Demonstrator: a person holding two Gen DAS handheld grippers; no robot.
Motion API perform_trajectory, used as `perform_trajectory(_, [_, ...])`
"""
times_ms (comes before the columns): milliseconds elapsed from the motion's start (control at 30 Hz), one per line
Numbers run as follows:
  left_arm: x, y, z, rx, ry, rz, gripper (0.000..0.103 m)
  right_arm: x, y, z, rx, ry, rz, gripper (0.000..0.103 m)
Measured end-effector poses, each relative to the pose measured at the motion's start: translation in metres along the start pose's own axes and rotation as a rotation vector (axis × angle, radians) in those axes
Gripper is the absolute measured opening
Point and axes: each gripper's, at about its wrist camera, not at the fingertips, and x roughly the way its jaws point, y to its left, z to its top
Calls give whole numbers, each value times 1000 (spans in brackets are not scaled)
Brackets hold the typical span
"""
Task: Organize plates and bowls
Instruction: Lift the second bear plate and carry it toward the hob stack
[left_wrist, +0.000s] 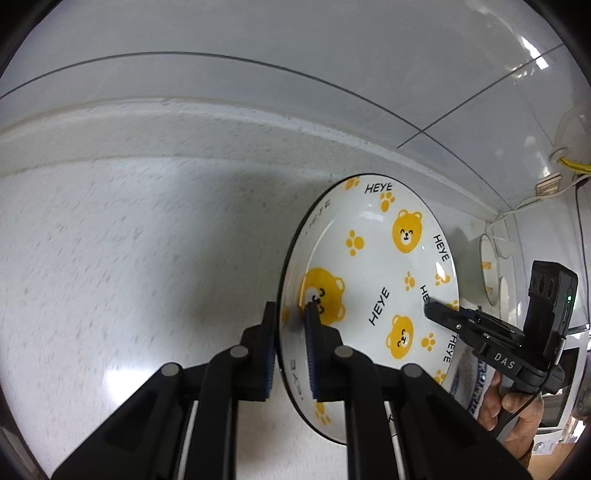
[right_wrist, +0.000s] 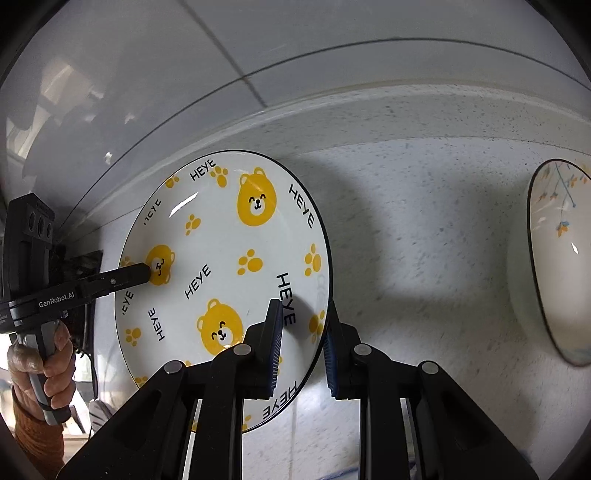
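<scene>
A white plate with yellow bear faces, paw prints and the word HEYE (left_wrist: 373, 258) (right_wrist: 221, 236) is held between both grippers over the speckled white counter (left_wrist: 147, 258), with its shadow on the counter. My left gripper (left_wrist: 293, 328) is shut on the plate's left rim, one pad on top and one under it. My right gripper (right_wrist: 304, 332) is shut on the opposite rim in the same way. Each gripper also shows in the other's view: the right gripper (left_wrist: 432, 310), the left gripper (right_wrist: 146, 271).
A white dish with a flower sprig and dark rim (right_wrist: 554, 258) lies on the counter to the right. Another white dish with yellow marks (left_wrist: 491, 269) stands beyond the plate. A grey tiled wall (left_wrist: 295, 55) backs the counter; cables (left_wrist: 554, 181) sit in the corner.
</scene>
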Motion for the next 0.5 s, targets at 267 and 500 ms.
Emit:
perform_trajectory(267, [-78,29,-74,-78,-67,-17,13,-33,50,-40,-83,5,39,18])
perform_trajectory(500, [-162,73,-170,-166,-149,-48,13,-58,116,-94,-196,24,105,18])
